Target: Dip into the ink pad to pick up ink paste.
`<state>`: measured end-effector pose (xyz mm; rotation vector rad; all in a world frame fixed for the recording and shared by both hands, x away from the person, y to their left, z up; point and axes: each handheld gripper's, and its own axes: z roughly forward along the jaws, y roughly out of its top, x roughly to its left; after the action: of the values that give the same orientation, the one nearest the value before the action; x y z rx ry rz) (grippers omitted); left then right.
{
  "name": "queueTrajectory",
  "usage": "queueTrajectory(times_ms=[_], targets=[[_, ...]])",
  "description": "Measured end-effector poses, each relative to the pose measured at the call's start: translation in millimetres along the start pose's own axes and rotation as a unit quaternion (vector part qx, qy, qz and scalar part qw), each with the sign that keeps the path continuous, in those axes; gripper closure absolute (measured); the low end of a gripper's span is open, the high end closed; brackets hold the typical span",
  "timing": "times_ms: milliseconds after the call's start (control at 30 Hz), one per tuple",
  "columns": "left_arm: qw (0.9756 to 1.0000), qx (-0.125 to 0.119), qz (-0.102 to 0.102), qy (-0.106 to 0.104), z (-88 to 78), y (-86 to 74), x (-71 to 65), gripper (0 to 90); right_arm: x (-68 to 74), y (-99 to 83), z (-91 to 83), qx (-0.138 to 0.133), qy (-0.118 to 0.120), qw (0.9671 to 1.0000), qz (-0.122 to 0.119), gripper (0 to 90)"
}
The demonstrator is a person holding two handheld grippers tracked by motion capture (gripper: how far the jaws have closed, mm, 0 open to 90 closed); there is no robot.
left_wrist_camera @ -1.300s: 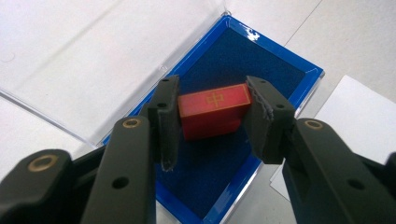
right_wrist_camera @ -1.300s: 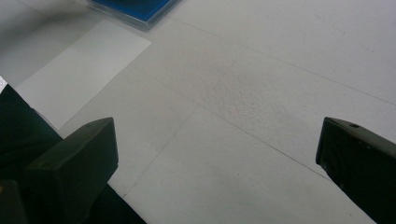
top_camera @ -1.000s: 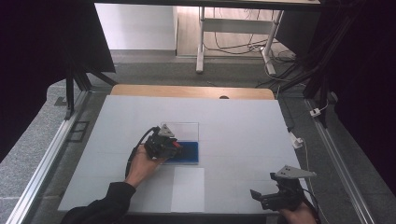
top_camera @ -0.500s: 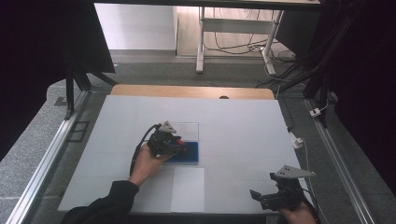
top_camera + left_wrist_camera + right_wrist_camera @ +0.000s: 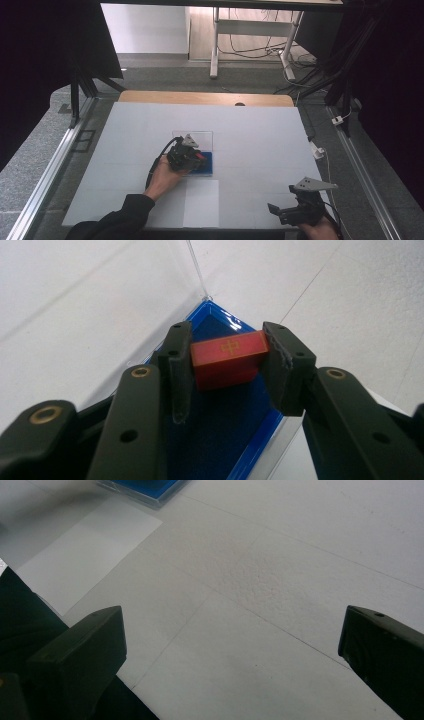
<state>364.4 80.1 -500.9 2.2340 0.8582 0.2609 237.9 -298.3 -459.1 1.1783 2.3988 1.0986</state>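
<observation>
A: Red block [image 5: 227, 360], gold mark on its top face, is pinched between the two pads of the left hand-held gripper [image 5: 227, 362]. It sits above the near corner of the blue tray [image 5: 225, 440]. Whether its underside touches the blue lining I cannot tell; the lower edge is in shadow.

B: Gold mark legible?

A: No. Too small and soft; a cross-like shape, nothing more. Clear plastic case [image 5: 197, 270] edges the tray, and only its thin glinting rim is readable against the white tabletop [image 5: 350, 305].

B: High view?

A: Left hand-held gripper [image 5: 192, 159] lies over the tray [image 5: 206, 162], and its body and the hand [image 5: 162, 177] cover most of the blue. The block shows there only as a small red speck [image 5: 201, 159]. The clear case [image 5: 202, 137] extends beyond the tray away from the person, faint.

B: Right side?

A: Right hand-held gripper [image 5: 275, 210] is at the near right edge of the tabletop [image 5: 260, 130], well apart from the tray, its hand cut off by the frame bottom. In its own view the jaws stand spread wide with bare tabletop [image 5: 280, 580] between them; tray corner [image 5: 145, 487] is cropped at the top edge. A paler sheet [image 5: 85, 545] lies near it, partly hidden by a dark sleeve [image 5: 20, 615].
</observation>
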Motion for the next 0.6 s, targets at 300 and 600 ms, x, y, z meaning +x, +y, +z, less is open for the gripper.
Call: queueTrajectory(times_ms=[300, 600], targets=[[0.9995, 0.0, 0.028, 0.017, 1.4, -2.7, -6.3, 58.2, 0.3, 0.1, 0.1, 0.002, -0.001, 1.0, -0.002, 0.0], [0.9989, -0.003, 0.036, 0.03, 2.4, -4.3, -10.9, 58.3, 0.6, 0.3, 0.2, 0.004, -0.002, 1.0, -0.003, 0.0]])
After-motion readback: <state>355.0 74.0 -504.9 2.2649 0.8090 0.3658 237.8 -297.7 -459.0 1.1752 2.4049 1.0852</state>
